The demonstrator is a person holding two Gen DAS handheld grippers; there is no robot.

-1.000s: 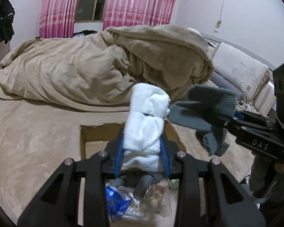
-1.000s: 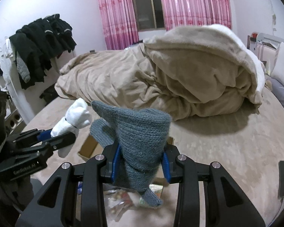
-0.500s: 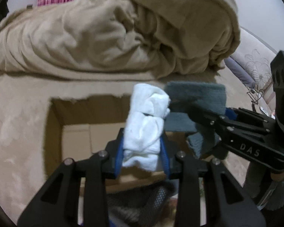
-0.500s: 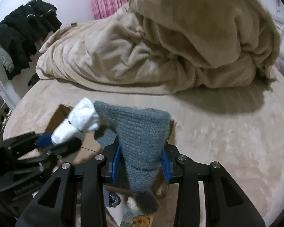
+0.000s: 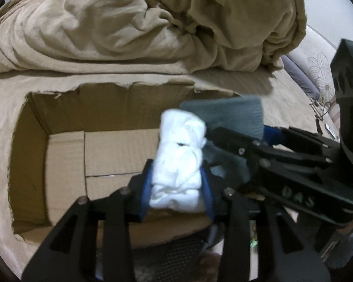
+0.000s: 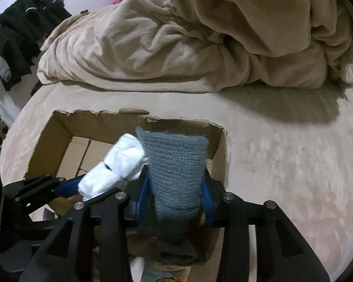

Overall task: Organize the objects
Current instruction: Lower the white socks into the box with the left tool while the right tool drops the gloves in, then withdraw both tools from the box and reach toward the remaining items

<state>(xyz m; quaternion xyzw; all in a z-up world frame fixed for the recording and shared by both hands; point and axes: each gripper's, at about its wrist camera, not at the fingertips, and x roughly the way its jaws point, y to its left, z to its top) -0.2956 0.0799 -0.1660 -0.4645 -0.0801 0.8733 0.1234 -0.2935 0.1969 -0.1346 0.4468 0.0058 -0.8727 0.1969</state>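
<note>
Both socks over the cardboard box (image 5: 66, 108)

I am clamping the white sock (image 5: 178, 162) in the left gripper (image 5: 177, 188) and the grey sock (image 6: 176, 174) in the right gripper (image 6: 175, 197), touching, above the box's right edge.

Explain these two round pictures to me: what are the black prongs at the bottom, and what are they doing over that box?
No robot here: a person holds a two-finger gripper in each hand, each with a fisheye camera looking along its fingers. One picture is the left gripper's view, shut on a rolled white sock. The other is the right gripper's view, shut on a grey knitted sock. Each gripper shows in the other's picture. Both are above an open cardboard box that stands on a beige bed, with a crumpled blanket behind.
</note>
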